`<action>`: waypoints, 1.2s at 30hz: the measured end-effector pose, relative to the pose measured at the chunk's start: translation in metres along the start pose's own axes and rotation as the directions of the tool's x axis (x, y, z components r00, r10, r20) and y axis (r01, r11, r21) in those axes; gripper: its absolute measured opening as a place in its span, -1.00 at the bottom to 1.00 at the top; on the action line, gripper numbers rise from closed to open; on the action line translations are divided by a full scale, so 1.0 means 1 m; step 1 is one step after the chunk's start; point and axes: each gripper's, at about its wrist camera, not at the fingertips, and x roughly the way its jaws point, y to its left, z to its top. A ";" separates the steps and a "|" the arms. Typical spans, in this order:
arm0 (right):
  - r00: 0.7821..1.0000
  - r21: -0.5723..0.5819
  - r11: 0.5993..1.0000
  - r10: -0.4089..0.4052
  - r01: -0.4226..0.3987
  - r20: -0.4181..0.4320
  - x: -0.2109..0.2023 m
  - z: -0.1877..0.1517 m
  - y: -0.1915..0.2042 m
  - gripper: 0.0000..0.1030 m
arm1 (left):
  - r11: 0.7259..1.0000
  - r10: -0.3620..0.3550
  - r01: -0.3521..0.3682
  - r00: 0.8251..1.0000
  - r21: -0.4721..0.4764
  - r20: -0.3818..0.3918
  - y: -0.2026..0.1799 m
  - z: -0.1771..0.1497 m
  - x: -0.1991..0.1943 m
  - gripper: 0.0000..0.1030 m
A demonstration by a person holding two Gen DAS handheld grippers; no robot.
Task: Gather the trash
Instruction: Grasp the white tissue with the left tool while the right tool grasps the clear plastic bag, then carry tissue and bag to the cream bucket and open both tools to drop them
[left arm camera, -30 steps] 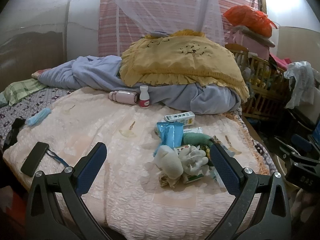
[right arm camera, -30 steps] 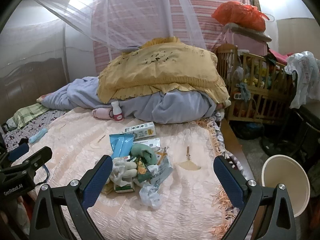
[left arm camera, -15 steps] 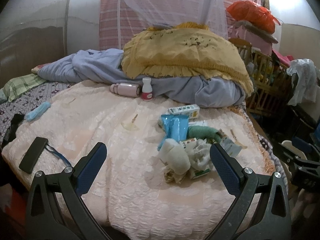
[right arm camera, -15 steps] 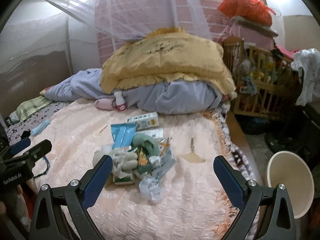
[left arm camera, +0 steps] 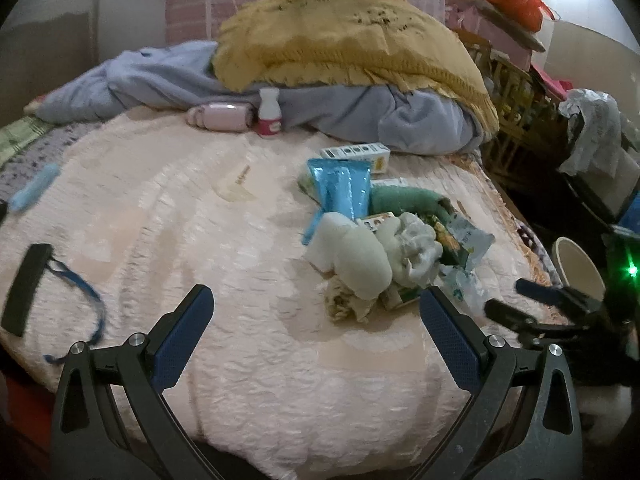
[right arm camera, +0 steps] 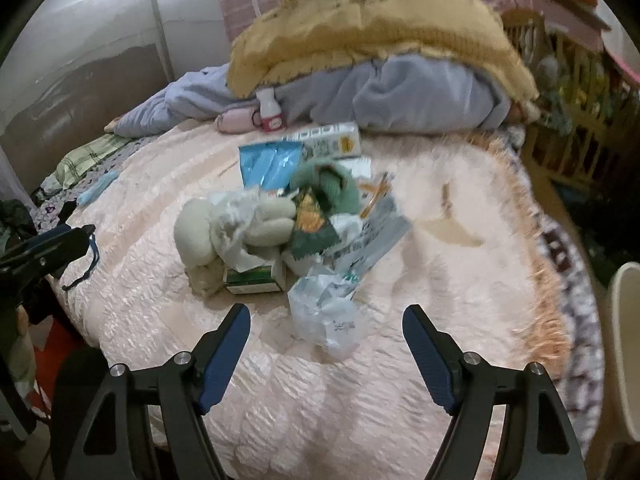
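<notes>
A pile of trash (left arm camera: 380,240) (right arm camera: 288,220) lies on the pink bedspread (left arm camera: 200,232): a blue wrapper (left arm camera: 344,192), a white carton (right arm camera: 324,144), a green box (right arm camera: 256,276), snack bags and pale rolled cloths. A crumpled clear plastic wrapper (right arm camera: 328,316) lies at the pile's near edge. My right gripper (right arm camera: 326,314) hovers just before it; its jaws are closing and straddle the wrapper without pressing on it. My left gripper (left arm camera: 314,304) stands open and empty, low over the bedspread just short of the pile.
A cream bin (left arm camera: 580,264) (right arm camera: 624,344) stands on the floor off the bed's right edge. A small bottle (left arm camera: 269,114) and pink case (left arm camera: 220,118) sit by the heaped blankets (left arm camera: 340,48). A black phone (left arm camera: 26,288) with blue strap lies left. A wooden crib (left arm camera: 516,92) stands right.
Both grippers have sunk and tilted down toward the pile, which now looks larger and closer. The right gripper's jaws have narrowed around the clear wrapper.
</notes>
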 end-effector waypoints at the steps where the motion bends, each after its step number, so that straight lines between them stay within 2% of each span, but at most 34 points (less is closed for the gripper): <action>1: 1.000 0.008 1.000 0.011 -0.011 -0.009 0.007 0.000 -0.002 0.38 | 1.000 -0.008 0.008 1.000 0.001 -0.002 -0.001 0.002 0.005 0.99; 5: 0.997 0.046 0.997 0.066 -0.064 -0.048 0.030 0.001 -0.009 0.16 | 0.999 -0.026 0.027 0.999 0.034 -0.030 -0.014 0.011 0.030 0.99; 7: 0.994 0.053 0.995 0.084 -0.081 -0.071 0.039 0.000 -0.011 -0.11 | 0.998 -0.031 0.034 0.998 0.053 -0.046 -0.021 0.015 0.046 0.99; 10: 0.991 0.061 0.993 0.106 -0.102 -0.076 0.046 -0.003 -0.014 -0.34 | 0.997 -0.059 0.064 0.992 0.047 -0.107 -0.024 0.019 0.075 0.90; 11: 0.991 0.065 0.992 0.114 -0.109 -0.075 0.047 -0.005 -0.015 -0.37 | 0.996 -0.074 0.080 0.988 0.038 -0.135 -0.023 0.019 0.083 0.54; 12: 0.990 0.069 0.991 0.120 -0.115 -0.072 0.046 -0.006 -0.016 -0.43 | 0.995 -0.084 0.090 0.983 0.031 -0.161 -0.024 0.019 0.090 0.01; 13: 0.990 0.073 0.990 0.125 -0.120 -0.068 0.044 -0.006 -0.017 -0.46 | 0.994 -0.102 0.107 0.975 0.018 -0.197 -0.023 0.018 0.098 -0.19; 15: 0.990 0.074 0.990 0.128 -0.123 -0.054 0.035 -0.006 -0.020 -0.46 | 0.989 -0.145 0.144 0.968 -0.018 -0.207 -0.019 0.017 0.101 -0.22; 21: 0.990 0.065 0.988 0.138 -0.138 0.005 -0.002 -0.001 -0.031 -0.46 | 0.984 -0.180 0.176 0.972 -0.038 -0.150 -0.014 0.026 0.067 -0.32; 25: 0.991 0.064 0.989 0.130 -0.133 0.044 -0.027 0.000 -0.042 -0.46 | 0.978 -0.208 0.209 0.973 -0.003 -0.099 -0.022 0.041 0.029 -0.32; 28: 0.991 0.083 0.990 0.112 -0.118 0.068 -0.046 -0.004 -0.057 -0.46 | 0.971 -0.235 0.238 0.968 0.019 -0.091 -0.037 0.050 0.015 -0.32; 32: 0.994 0.127 0.990 0.056 -0.067 0.090 -0.065 -0.010 -0.086 -0.46 | 0.952 -0.298 0.304 0.949 0.046 -0.106 -0.074 0.052 0.012 -0.32; 36: 0.995 0.174 0.985 -0.019 0.002 0.096 -0.087 -0.022 -0.124 -0.46 | 0.923 -0.364 0.377 0.920 0.076 -0.148 -0.126 0.052 0.018 -0.32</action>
